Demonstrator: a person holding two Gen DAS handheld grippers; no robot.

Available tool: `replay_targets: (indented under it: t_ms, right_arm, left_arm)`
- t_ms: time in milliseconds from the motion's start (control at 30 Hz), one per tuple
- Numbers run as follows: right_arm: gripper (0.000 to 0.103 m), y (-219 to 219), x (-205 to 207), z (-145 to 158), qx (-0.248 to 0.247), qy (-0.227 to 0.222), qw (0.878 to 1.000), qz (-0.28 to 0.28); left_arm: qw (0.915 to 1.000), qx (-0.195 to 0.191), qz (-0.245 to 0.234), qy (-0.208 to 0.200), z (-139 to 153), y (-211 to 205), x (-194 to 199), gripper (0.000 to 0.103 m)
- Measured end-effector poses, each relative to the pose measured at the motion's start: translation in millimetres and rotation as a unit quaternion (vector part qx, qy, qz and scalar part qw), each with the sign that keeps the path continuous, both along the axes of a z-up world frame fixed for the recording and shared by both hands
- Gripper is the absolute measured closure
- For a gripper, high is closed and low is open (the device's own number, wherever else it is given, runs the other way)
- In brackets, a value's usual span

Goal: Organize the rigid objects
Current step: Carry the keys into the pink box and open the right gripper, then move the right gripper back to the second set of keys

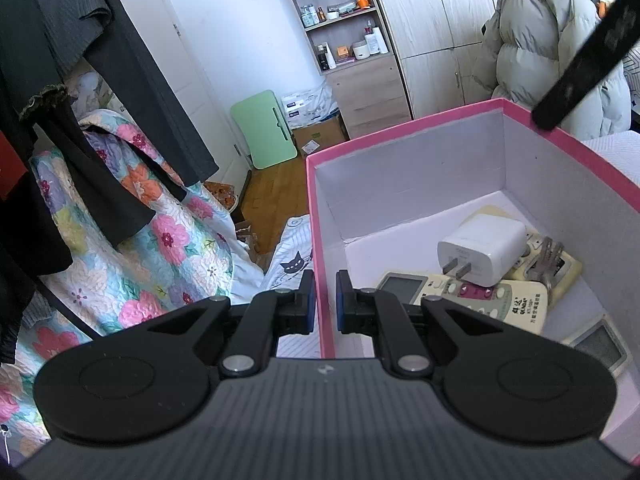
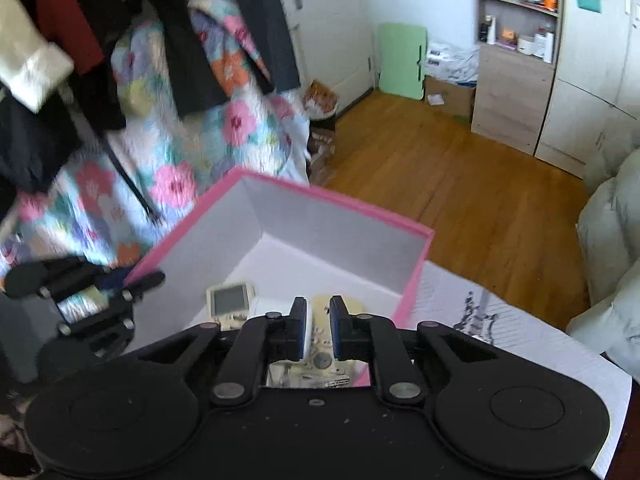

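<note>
A pink box [image 1: 400, 130] with white inner walls holds a white plug charger [image 1: 486, 248], cream remote controls [image 1: 500, 304], a bunch of keys [image 1: 546, 260] and a grey-screened device [image 1: 600, 346]. My left gripper [image 1: 325, 306] is shut on the box's near left wall, one pad on each side. In the right wrist view my right gripper [image 2: 319, 330] hovers inside the box [image 2: 340, 200], its jaws slightly apart with nothing pressed between them. A cream remote [image 2: 320, 346] lies below the gap. A screened remote [image 2: 230, 302] lies to its left.
A floral quilt [image 1: 160, 240] and hanging dark clothes [image 1: 100, 80] crowd the left. A puffy jacket [image 1: 552, 48] sits behind the box. The wooden floor [image 2: 460, 184], a green folding table [image 2: 402, 60] and a shelf cabinet [image 2: 516, 60] lie beyond. The box rests on cat-print bedding [image 2: 500, 320].
</note>
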State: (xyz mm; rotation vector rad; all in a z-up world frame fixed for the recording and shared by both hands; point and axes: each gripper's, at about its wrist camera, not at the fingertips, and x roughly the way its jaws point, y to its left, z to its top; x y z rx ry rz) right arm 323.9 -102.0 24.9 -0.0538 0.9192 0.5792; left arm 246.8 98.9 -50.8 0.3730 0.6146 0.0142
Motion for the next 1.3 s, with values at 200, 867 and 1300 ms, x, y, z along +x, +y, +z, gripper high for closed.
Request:
replay_targets:
  t_ms: [200, 867, 1300]
  right_arm:
    - [0.076, -54, -2, 9, -0.015, 0.003, 0.999, -0.034]
    - [0.058, -96, -7, -95, -0.110, 0.010, 0.992, 0.066]
    - [0.055, -94, 1, -121, -0.108, -0.022, 0.992, 0.060]
  left_arm:
    - [1.0000, -0.006, -0.001, 0.000, 1, 1, 0, 0.095]
    - [1.0000, 0.006, 0.000, 0.001, 0, 0, 1, 0.095]
    - [0.9998, 0.020, 0.002, 0.001, -2, -5, 0, 0.095]
